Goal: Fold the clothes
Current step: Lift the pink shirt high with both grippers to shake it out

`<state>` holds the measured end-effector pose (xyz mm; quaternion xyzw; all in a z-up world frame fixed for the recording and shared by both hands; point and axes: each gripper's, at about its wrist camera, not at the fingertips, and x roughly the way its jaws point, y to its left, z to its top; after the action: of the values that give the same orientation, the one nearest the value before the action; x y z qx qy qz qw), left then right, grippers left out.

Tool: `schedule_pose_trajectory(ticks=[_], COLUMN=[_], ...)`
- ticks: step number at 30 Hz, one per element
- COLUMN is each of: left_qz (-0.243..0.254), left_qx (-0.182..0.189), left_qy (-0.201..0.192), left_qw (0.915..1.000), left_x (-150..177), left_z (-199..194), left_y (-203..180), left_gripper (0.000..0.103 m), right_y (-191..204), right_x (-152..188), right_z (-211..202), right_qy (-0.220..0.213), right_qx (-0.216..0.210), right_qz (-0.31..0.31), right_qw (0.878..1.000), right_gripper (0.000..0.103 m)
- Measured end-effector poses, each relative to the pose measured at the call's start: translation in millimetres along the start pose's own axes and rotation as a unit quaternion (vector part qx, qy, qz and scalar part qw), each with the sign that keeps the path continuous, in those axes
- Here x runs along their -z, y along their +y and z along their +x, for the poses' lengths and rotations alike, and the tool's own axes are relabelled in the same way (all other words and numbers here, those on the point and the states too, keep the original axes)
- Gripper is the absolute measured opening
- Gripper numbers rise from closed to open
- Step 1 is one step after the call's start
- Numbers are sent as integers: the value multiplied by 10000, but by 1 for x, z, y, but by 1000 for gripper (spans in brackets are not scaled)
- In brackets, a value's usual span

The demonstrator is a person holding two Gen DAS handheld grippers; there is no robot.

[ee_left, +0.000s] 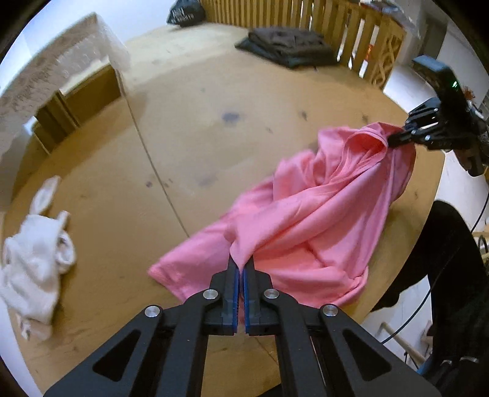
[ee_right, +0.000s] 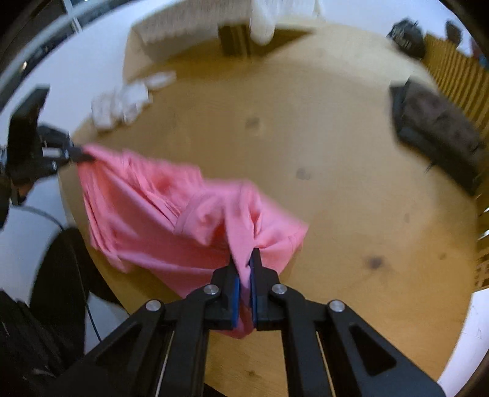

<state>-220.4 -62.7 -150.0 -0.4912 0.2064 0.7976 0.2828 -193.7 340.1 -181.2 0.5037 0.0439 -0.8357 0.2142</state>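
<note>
A pink T-shirt [ee_left: 305, 220] hangs bunched between both grippers over a round wooden table [ee_left: 189, 128], with its lower part resting on the tabletop. My left gripper [ee_left: 241, 262] is shut on a fold of the shirt. My right gripper [ee_left: 394, 139] is shut on the shirt near the collar, at the table's right edge. In the right wrist view the right gripper [ee_right: 244, 259] pinches pink cloth [ee_right: 171, 207], and the left gripper [ee_right: 82, 157] holds the far corner at the left.
A crumpled white garment [ee_left: 33, 262] lies at the table's left edge and also shows in the right wrist view [ee_right: 122, 103]. A folded dark grey garment [ee_left: 287, 45] lies at the far side, by a wooden slatted fence [ee_left: 336, 24]. A black-clothed leg [ee_left: 440, 253] stands at the right.
</note>
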Motion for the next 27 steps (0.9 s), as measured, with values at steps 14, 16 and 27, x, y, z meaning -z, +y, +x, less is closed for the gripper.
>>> schedule_pose_trajectory(ticks=[14,16,27], left_qz=[212,280,673], left_qx=[-1507,-1740,-2530], left_qy=[-2057,-2307,-2979], left_qw=[9667,9569,9180], left_x=[-91,-101,-117], left_z=[-256,-294,-436], left_y=[13,12,-28], left_gripper=[1,1,1], right_y=[65,80,154], right_x=[-127,-136,-135], right_z=[-251,-286,-438], right_qy=[-2610,-2888,-3637], right_qx=[895,1029,1652], right_qz=[36,-32,-217], right_qw=[9612,9519,9165], right_gripper=[4,4,3])
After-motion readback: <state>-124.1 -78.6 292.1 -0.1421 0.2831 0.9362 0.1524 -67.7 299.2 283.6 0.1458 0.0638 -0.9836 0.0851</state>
